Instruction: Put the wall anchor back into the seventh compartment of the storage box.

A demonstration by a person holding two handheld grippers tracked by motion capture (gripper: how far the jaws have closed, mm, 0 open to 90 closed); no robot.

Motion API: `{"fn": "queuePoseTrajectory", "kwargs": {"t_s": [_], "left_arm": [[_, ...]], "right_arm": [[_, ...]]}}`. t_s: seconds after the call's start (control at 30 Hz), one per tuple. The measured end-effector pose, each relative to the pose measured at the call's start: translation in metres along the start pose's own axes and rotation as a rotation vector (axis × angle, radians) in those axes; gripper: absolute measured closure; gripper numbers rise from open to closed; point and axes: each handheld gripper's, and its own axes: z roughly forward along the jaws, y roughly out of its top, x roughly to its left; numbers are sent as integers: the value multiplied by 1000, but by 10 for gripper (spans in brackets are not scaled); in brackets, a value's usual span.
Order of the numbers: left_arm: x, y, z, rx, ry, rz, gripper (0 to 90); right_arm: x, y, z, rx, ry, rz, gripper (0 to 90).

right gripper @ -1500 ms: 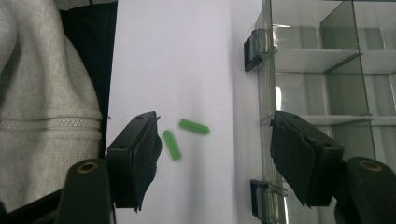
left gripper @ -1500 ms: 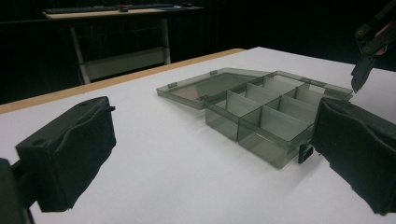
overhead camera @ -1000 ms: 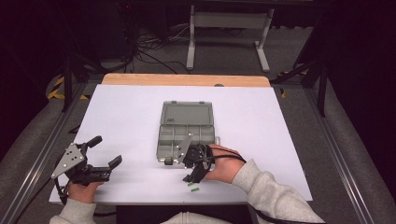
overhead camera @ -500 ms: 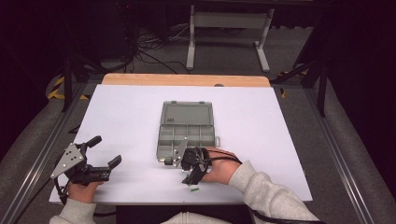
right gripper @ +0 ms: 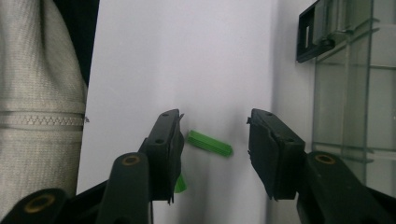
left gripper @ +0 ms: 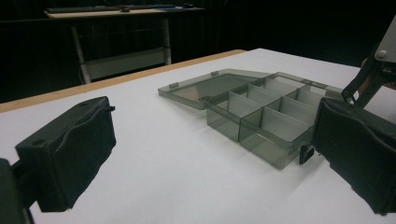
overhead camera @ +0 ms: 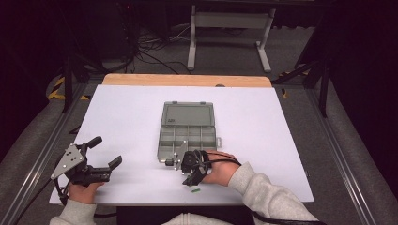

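Status: early stage. The organizer box lies open near the middle of the counter, lid folded flat away from the person. Every compartment visible from above and in the left gripper view appears empty, so no part has yet been placed.

The green piece lies flat on the counter near the person's edge, just outside the box's near wall. A second green bit shows low beside one jaw in the right gripper view; whether it is a separate part cannot be determined.

Right tongs: positioned over the piece, with the piece between the jaws. The jaws have just been closing. One end of the piece lies close to one pad; a clear gap remains to the other pad. No clamp is established.

Left tongs: jaws wide apart, nothing between them, held near the left front corner of the counter, well apart from box and piece.

Remaining, as judged: complete the grip, lift the piece, move it to a compartment, release.
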Motion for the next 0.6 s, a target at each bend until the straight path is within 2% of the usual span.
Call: {"fn": "queuePoseTrajectory", "kwargs": {"t_s": [0.43,0.6], "left_arm": [[1,0,0,1,2,-3,5],[1,0,-1,-2,3,-8,5]], "right_arm": [[4,1,3,15,0,-26,691],[4,1,3,14,-2,-19,693]]}}
